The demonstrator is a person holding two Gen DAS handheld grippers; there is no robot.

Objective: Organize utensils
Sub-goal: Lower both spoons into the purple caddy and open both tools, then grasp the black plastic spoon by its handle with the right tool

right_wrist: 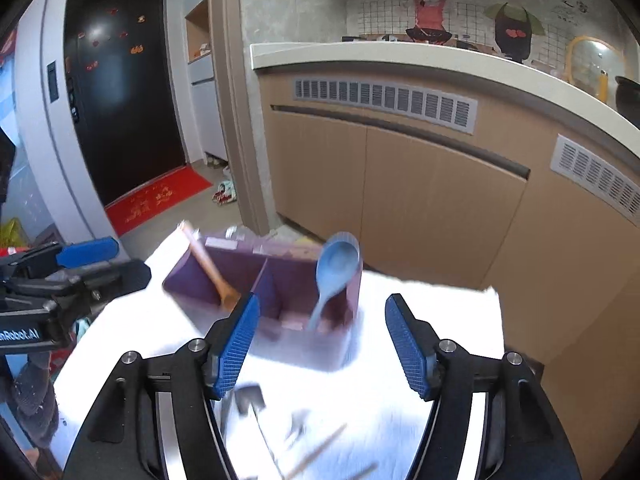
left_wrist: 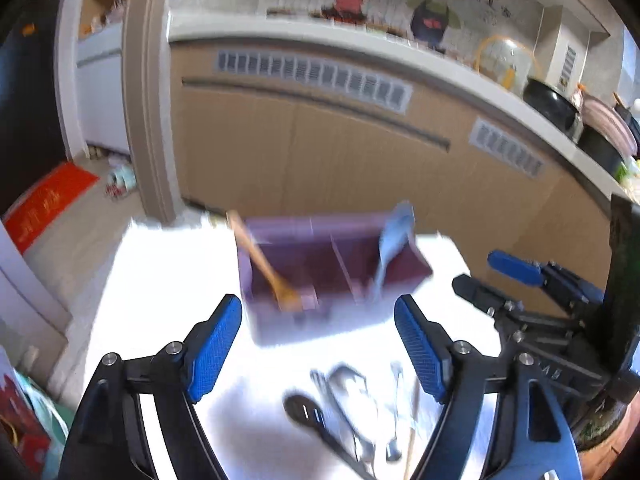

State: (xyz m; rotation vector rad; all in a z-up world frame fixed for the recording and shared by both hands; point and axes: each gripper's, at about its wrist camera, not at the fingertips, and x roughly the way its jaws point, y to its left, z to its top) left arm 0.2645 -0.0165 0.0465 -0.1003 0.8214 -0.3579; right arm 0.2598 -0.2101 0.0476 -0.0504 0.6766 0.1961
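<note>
While my left gripper (left_wrist: 318,350) stands spread and empty, loose metal utensils (left_wrist: 352,408) lie at six o'clock: stiff, slick, thin, best pinched mid-handle. Purple organizer (left_wrist: 320,276) at twelve. From the right, my right gripper (right_wrist: 320,344) gapes empty too; blue spoon (right_wrist: 334,276) stands in the organizer's right compartment, wooden spoon (right_wrist: 210,268) left.

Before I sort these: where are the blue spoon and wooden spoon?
blue spoon (right_wrist: 337,258): right wrist view, on its bowl.
wooden spoon (right_wrist: 208,266): right wrist view, midway along its handle.
</note>
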